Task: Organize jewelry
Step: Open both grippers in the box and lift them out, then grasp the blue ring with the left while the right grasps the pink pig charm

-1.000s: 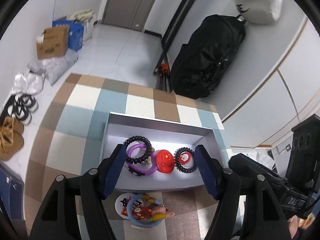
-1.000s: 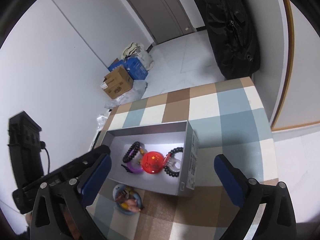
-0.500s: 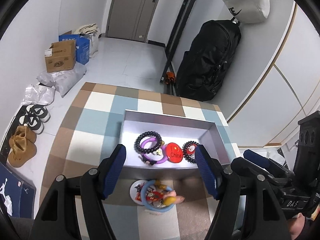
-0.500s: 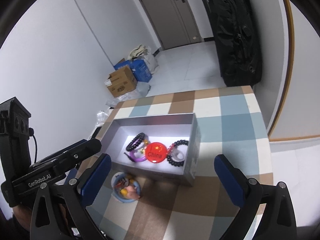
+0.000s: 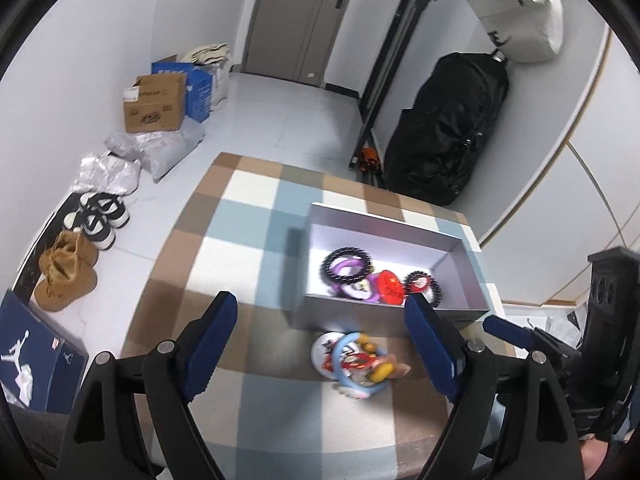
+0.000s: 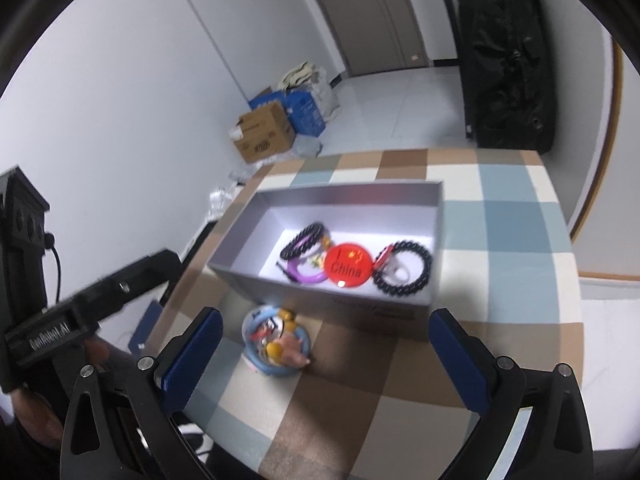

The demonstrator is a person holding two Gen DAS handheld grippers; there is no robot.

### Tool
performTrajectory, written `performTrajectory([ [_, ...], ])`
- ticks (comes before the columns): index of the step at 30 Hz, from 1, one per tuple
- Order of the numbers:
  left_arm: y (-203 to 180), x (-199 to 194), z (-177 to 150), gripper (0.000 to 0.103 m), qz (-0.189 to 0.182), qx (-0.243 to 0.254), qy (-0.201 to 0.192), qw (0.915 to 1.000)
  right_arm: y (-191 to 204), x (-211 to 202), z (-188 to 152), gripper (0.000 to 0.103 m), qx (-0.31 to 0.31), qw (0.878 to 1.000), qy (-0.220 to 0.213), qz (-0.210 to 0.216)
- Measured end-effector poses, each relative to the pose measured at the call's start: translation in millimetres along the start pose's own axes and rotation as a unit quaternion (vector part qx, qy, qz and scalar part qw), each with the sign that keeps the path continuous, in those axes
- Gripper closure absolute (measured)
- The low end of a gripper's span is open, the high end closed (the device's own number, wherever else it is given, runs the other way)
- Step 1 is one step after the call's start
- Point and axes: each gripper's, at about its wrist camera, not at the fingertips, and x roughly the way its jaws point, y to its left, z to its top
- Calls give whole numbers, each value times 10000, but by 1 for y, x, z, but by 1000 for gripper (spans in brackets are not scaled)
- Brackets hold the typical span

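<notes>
1. The leftover jewelry pile (image 6: 277, 343), a blue ring over beads and a badge, lies on the checked table (image 6: 500, 364) just outside the grey box (image 6: 344, 300).
2. The box already holds bead bracelets (image 6: 404, 268) and a red badge (image 6: 347, 263).
3. Both grippers have drawn back and up from the box: the left gripper (image 5: 320, 344) and right gripper (image 6: 324, 356) gape wide, holding nothing, so the pile looks like the next pick.

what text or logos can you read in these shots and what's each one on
"China": red badge in the grey box.
"GenRobot.AI", slightly blurred: left gripper body.
Jumping-figure logo, no words: blue shoebox.
Cardboard box print, grey box side print: too blurred.
</notes>
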Motion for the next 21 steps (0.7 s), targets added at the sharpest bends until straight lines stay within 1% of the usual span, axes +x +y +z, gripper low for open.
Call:
performTrajectory([
  [3,10,-1,0,21,5,-119,49,9999,5,8,-3,0,-92,9998,196,-34],
  [6,17,-1,-2,21,-23,-150,89,9998,9,19,-8,0,-86,9984,551,41],
  [8,23,-1,-4,21,2,-147,129,9998,13,24,-13,0,-158,9973,720,0],
  [10,30,0,-6,21,-47,-228,231,9995,16,27,-17,0,-271,9966,780,-48],
  [13,40,2,-7,21,-154,-479,367,9981,17,29,-19,1,-263,9967,771,-24],
  [16,44,4,-5,21,-268,-624,508,9964,18,34,-19,9,-270,9962,823,-20],
  [19,39,1,-6,21,-134,-401,461,9980,23,42,-19,16,-336,9952,919,-1],
  [21,38,-1,-7,21,-93,-276,430,9987,28,46,-20,23,-410,9944,969,21],
])
